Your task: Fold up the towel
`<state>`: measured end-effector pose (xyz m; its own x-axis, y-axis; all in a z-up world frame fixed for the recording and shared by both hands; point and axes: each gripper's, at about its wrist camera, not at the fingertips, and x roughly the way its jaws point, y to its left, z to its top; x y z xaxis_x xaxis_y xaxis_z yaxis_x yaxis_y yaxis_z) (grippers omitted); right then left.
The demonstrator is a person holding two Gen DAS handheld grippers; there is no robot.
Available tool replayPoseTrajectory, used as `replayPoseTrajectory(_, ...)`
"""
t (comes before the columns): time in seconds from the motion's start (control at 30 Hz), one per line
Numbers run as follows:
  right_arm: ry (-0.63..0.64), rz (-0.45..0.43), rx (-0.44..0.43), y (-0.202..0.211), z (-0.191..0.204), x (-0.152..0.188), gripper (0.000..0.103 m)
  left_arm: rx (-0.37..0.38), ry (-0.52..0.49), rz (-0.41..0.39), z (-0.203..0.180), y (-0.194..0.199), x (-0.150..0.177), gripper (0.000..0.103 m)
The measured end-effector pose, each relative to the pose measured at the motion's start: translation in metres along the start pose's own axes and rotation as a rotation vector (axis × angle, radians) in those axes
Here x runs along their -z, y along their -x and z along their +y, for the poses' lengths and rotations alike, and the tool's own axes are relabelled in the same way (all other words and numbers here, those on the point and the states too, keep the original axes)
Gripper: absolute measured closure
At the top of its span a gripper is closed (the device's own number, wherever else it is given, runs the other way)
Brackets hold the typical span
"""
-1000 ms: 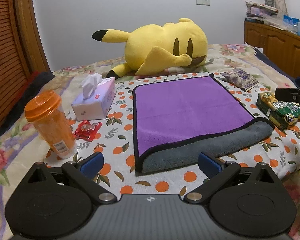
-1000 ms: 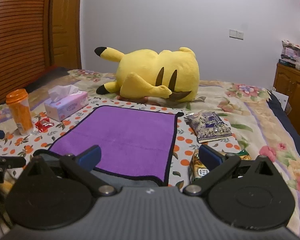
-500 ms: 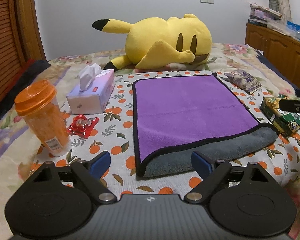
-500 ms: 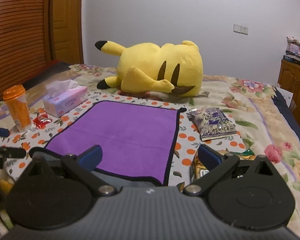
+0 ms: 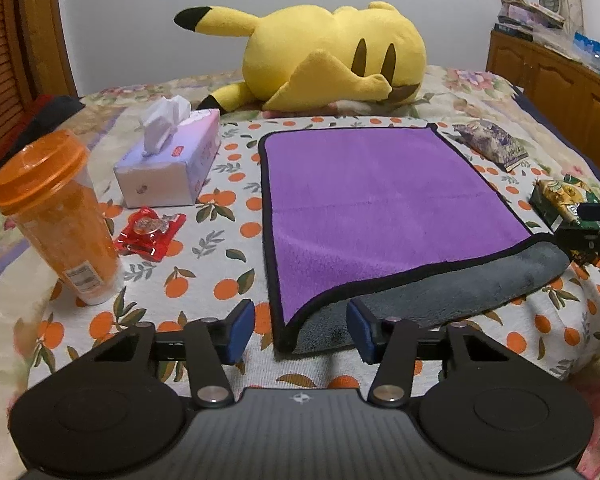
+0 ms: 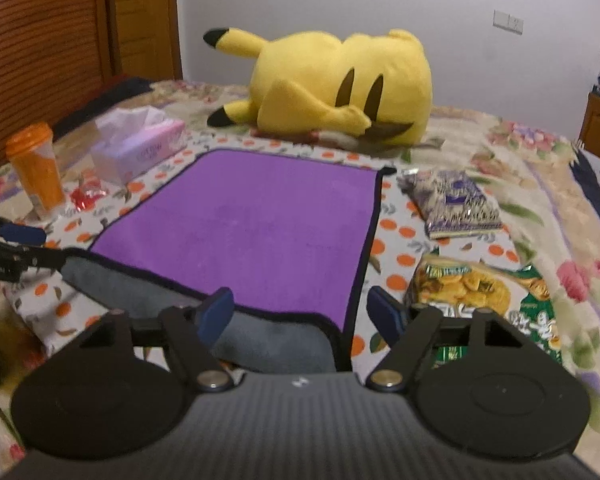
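A purple microfibre towel (image 5: pixel 384 204) with a black hem and grey underside lies flat on the orange-print cloth (image 5: pixel 216 264) covering the bed, its near edge folded over so that a grey strip (image 5: pixel 440 300) faces up. The left claw (image 5: pixel 300 330) is open, its blue-padded fingers (image 5: pixel 240 330) apart on either side of the towel's near left corner and holding nothing; whether the pads touch the fabric cannot be told. The right claw (image 6: pixel 300 314) is likewise open and empty, and it straddles the towel's near right corner (image 6: pixel 332 332).

The left wrist view shows an orange lidded plastic cup (image 5: pixel 56 216), a red foil sweet packet (image 5: pixel 150 232) and a pink-and-white tissue box (image 5: pixel 172 164) to the left of the towel, with the right claw's fingertip (image 5: pixel 598 212) entering at the right edge, just beside the grey strip's far end. The right wrist view, which is slightly blurred, shows more fully a green snack bag (image 6: pixel 488 300) just beside its right finger and a purple patterned packet (image 6: pixel 456 204) further back; the left claw (image 6: pixel 12 250) appears at its left edge. A yellow plush toy (image 5: pixel 332 56) lies beyond the towel in both views.
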<state>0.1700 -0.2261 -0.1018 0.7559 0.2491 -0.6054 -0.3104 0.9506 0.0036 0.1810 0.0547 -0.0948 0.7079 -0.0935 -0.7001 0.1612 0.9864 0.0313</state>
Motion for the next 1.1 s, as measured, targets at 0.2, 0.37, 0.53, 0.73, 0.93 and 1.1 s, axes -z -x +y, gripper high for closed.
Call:
replayPoseTrajectory(0.2,-0.010,0.061,-0.011,-0.010,-0.003,0.004,0.033,0.017,0.008,0.023,0.004,-0.010,0.000,0.054)
replayPoseTrajectory(0.37,-0.014,0.098,-0.021,-0.016,-0.005,0.007,0.033,0.025,0.007,0.044,0.004,-0.015,0.001,0.054)
replayPoseTrajectory(0.53,-0.031,0.122,-0.029,-0.021,-0.010,0.009,0.034,0.033,-0.007,0.052,0.000,-0.016,0.004,0.054)
replayPoseTrajectory(0.73,-0.046,0.147,-0.034,-0.027,-0.015,0.012,0.042,0.038,-0.018,0.059,-0.002,-0.017,0.005,0.054)
replayPoseTrajectory(0.93,-0.054,0.162,-0.050,-0.030,-0.017,0.013,0.053,0.061,-0.013,0.055,-0.002,-0.017,0.005,0.054)
replayPoseTrajectory(1.1,-0.040,0.164,-0.056,-0.031,-0.015,0.013,0.072,0.064,-0.023,0.053,-0.004,-0.016,0.005,0.065)
